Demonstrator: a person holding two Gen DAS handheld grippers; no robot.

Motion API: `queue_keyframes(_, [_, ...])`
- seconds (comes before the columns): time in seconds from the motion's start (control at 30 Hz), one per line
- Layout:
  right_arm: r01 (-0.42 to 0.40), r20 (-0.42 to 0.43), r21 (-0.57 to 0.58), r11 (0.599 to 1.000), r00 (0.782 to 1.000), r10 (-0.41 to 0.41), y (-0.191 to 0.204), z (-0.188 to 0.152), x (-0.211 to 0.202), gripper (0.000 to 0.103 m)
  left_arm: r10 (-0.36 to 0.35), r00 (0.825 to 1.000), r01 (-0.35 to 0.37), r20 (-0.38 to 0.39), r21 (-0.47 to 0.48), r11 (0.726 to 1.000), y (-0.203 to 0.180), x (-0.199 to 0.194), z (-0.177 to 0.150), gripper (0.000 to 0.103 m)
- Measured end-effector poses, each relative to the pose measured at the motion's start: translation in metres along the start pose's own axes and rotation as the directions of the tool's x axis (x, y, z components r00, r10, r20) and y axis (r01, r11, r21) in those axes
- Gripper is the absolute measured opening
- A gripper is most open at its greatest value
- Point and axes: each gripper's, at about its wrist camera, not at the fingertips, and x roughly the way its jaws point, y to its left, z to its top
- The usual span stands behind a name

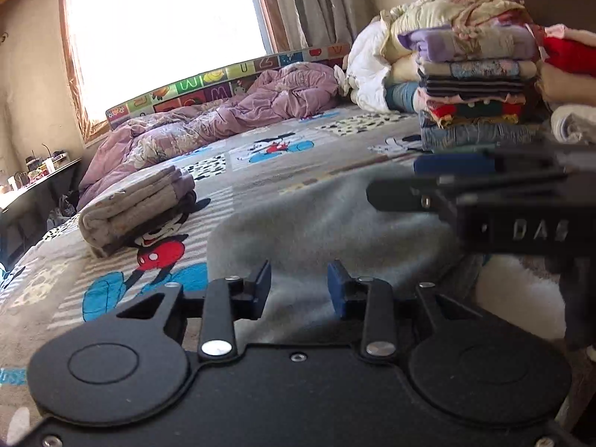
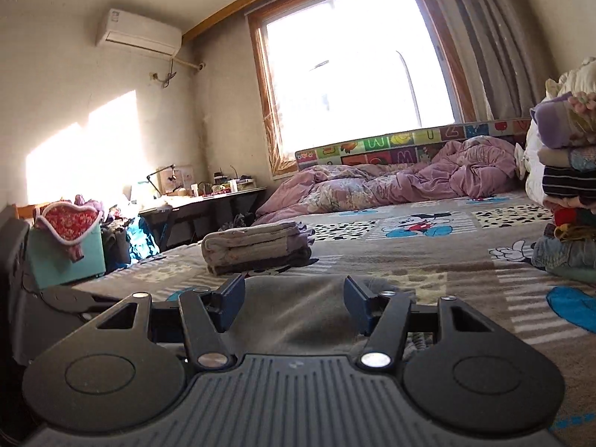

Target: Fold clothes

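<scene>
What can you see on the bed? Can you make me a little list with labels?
place: a bed with a cartoon mouse blanket
garment in front: grey cloth lying on the blanket
left gripper: open, over the grey cloth
right gripper: open, over the grey cloth
folded stack: tall pile on the right
folded bundle: alone on the blanket, further back
far side: rumpled purple quilt below the window

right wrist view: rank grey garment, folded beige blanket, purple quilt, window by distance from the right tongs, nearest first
1. grey garment: on the bed, right at the open right tongs.
2. folded beige blanket: farther up the bed, slightly left.
3. purple quilt: crumpled along the far edge of the bed, right of centre.
4. window: on the back wall, behind the quilt.
</scene>
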Motion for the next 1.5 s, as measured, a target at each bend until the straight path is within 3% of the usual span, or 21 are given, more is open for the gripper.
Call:
queue_keyframes(0.1, [0.022, 0.003, -0.039, 0.999, 1.0, -0.022, 0.004, 0.005, 0.003, 0.058, -0.002, 0.999, 0.004, 0.04, -0.052, 0.999, 0.018, 0.003, 0.017, 0.033])
queue_keyframes(0.2, [0.053, 0.01, -0.059, 0.997, 0.999, -0.052, -0.004, 0.016, 0.011, 0.058, -0.023, 0.998, 0.024, 0.057, -0.014, 1.0, 0.02, 0.021, 0.037, 0.032])
queue_keyframes(0.3, [0.079, -0.083, -0.076, 0.994, 0.993, -0.085, -0.016, 0.019, 0.028, 0.058, -0.061, 0.997, 0.062, 0.048, -0.013, 0.998, 0.021, 0.05, 0.048, 0.033])
queue_keyframes(0.4, [0.127, -0.2, -0.105, 0.986, 0.969, -0.146, -0.028, 0.008, 0.043, 0.052, -0.146, 0.987, 0.145, -0.059, -0.034, 0.989, 0.013, 0.087, 0.042, 0.033])
queue_keyframes(0.47, [0.153, -0.25, -0.104, 0.983, 0.952, -0.174, -0.034, -0.001, 0.049, 0.052, -0.124, 0.969, 0.132, -0.212, 0.026, 0.991, -0.004, 0.113, 0.025, 0.035])
queue_keyframes(0.7, [0.145, -0.289, -0.073, 0.987, 0.944, -0.16, -0.041, -0.014, 0.052, 0.054, -0.048, 0.978, 0.056, -0.203, 0.036, 0.998, -0.018, 0.115, 0.009, 0.035])
queue_keyframes(0.87, [0.137, -0.281, 0.021, 0.99, 0.951, -0.125, -0.054, -0.004, 0.05, 0.054, -0.092, 0.977, 0.083, -0.193, -0.055, 0.995, -0.002, 0.089, 0.01, 0.035])
queue_keyframes(0.9, [0.135, -0.273, 0.041, 0.99, 0.955, -0.119, -0.057, -0.002, 0.047, 0.054, -0.101, 0.977, 0.088, -0.19, -0.073, 0.993, 0.001, 0.083, 0.01, 0.038])
queue_keyframes(0.93, [0.141, -0.27, 0.061, 0.988, 0.955, -0.119, -0.059, 0.0, 0.044, 0.056, -0.109, 0.976, 0.094, -0.188, -0.091, 0.991, 0.005, 0.078, 0.011, 0.049])
queue_keyframes(1.0, [0.171, -0.272, 0.094, 0.981, 0.952, -0.14, -0.062, 0.001, 0.036, 0.072, -0.127, 0.975, 0.105, -0.182, -0.127, 0.986, 0.011, 0.067, 0.011, 0.065])
queue_keyframes(1.03, [0.184, -0.28, 0.125, 0.975, 0.949, -0.144, -0.067, 0.0, 0.031, 0.078, -0.115, 0.981, 0.09, -0.157, -0.159, 0.983, 0.016, 0.053, 0.007, 0.065])
queue_keyframes(1.1, [0.197, -0.295, 0.221, 0.955, 0.947, -0.127, -0.081, -0.004, 0.024, 0.08, -0.105, 0.988, 0.074, -0.117, -0.247, 0.966, 0.03, 0.026, -0.002, 0.066])
queue_keyframes(1.13, [0.193, -0.294, 0.273, 0.942, 0.95, -0.109, -0.087, -0.006, 0.02, 0.08, -0.099, 0.99, 0.063, -0.104, -0.306, 0.95, 0.04, 0.016, -0.007, 0.067])
queue_keyframes(1.23, [0.183, -0.281, 0.413, 0.892, 0.957, -0.066, -0.103, -0.012, 0.007, 0.08, -0.114, 0.99, 0.054, -0.078, -0.541, 0.839, 0.076, -0.002, -0.025, 0.067])
queue_keyframes(1.33, [0.156, -0.265, 0.516, 0.842, 0.964, -0.015, -0.111, -0.016, -0.002, 0.08, -0.187, 0.982, 0.099, -0.037, -0.737, 0.668, 0.105, -0.001, -0.042, 0.067])
queue_keyframes(1.43, [0.093, -0.214, 0.633, 0.768, 0.975, 0.059, -0.116, -0.02, -0.004, 0.082, -0.237, 0.971, 0.113, -0.012, -0.854, 0.508, 0.118, 0.008, -0.057, 0.067])
queue_keyframes(1.5, [0.078, -0.21, 0.667, 0.741, 0.974, 0.087, -0.117, -0.023, 0.003, 0.084, -0.258, 0.966, 0.094, -0.027, -0.89, 0.445, 0.119, 0.017, -0.068, 0.067])
